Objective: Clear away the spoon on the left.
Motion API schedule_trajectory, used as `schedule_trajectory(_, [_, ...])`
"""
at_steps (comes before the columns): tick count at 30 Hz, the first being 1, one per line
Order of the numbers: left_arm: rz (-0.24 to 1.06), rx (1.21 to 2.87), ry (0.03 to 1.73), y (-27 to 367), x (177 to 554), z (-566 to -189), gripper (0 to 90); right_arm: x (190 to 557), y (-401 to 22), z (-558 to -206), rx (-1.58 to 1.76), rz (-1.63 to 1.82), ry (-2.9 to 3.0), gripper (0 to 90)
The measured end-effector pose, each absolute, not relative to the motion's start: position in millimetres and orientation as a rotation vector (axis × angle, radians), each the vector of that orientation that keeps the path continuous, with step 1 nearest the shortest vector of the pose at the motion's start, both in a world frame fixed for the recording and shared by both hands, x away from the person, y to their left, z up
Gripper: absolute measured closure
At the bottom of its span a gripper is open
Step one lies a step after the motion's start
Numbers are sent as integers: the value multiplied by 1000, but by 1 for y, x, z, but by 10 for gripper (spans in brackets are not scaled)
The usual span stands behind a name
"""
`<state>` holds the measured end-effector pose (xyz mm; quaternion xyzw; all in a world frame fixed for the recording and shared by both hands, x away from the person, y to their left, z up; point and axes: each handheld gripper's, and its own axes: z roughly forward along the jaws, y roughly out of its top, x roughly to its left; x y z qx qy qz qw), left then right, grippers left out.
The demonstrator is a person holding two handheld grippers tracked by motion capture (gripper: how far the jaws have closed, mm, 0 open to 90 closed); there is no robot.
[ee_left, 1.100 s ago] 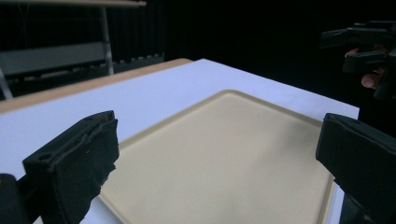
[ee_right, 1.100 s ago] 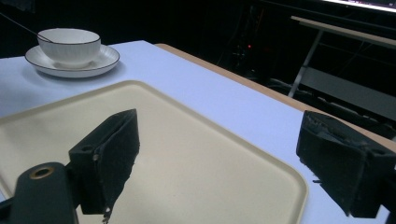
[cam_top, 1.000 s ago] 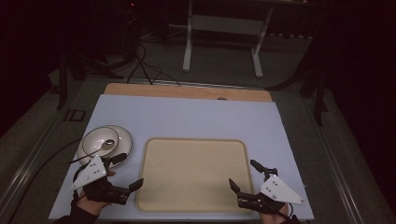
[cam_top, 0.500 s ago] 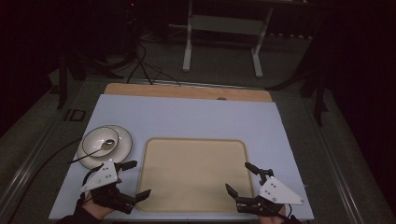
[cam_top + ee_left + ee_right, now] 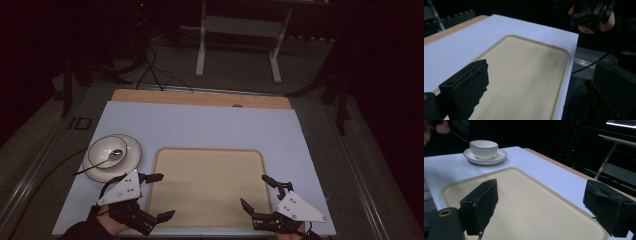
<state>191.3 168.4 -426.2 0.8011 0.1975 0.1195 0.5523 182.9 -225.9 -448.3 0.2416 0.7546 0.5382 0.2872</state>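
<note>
A beige tray (image 5: 207, 172) lies empty on the pale tabletop near its front edge. A white bowl (image 5: 107, 150) with a spoon (image 5: 114, 154) in it stands on a saucer (image 5: 131, 159) left of the tray. My left gripper (image 5: 166, 195) is open over the tray's front left corner, with nothing between its fingers. My right gripper (image 5: 253, 190) is open over the tray's front right corner, also with nothing in it. The left gripper view looks across the tray (image 5: 524, 75) between wide jaws. In the right gripper view, the bowl (image 5: 484, 147) and saucer (image 5: 496, 157) stand beyond the tray (image 5: 536, 207).
A wooden strip (image 5: 200, 97) runs along the table's far edge. A black cable (image 5: 50, 172) trails off the left side. A metal stand (image 5: 237, 30) is on the floor beyond the table. The other hand (image 5: 586, 27) shows far off in the left gripper view.
My left gripper has drawn away from the saucer, moving right and toward the front edge. The right gripper has shifted slightly nearer the front edge. Both stay open.
</note>
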Motion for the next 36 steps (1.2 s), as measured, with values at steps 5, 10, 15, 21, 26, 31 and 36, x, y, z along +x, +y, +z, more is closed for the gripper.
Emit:
schedule_trajectory(5, [341,1875,474,177,195,-406,14,182,-223,-449,627,1441,2015,128])
schedule_trajectory(10, [394,1858,495,187,198,-393,14,183,-222,-448,646,1467,1984,128])
schedule_trajectory(15, [500,1806,576,211,203,-382,15,182,-224,-448,641,1491,1964,138])
schedule_trajectory(21, [540,1774,698,237,205,-385,37,182,-223,-448,632,1445,1963,140])
schedule_trajectory(26, [597,1754,804,256,201,-388,60,184,-222,-450,633,1448,1993,138])
schedule_trajectory(31, [618,1702,897,277,197,-390,113,184,-221,-450,638,1471,2004,129])
schedule_trajectory(36, [621,1652,1143,305,195,-399,132,185,-219,-451,675,1446,1988,117])
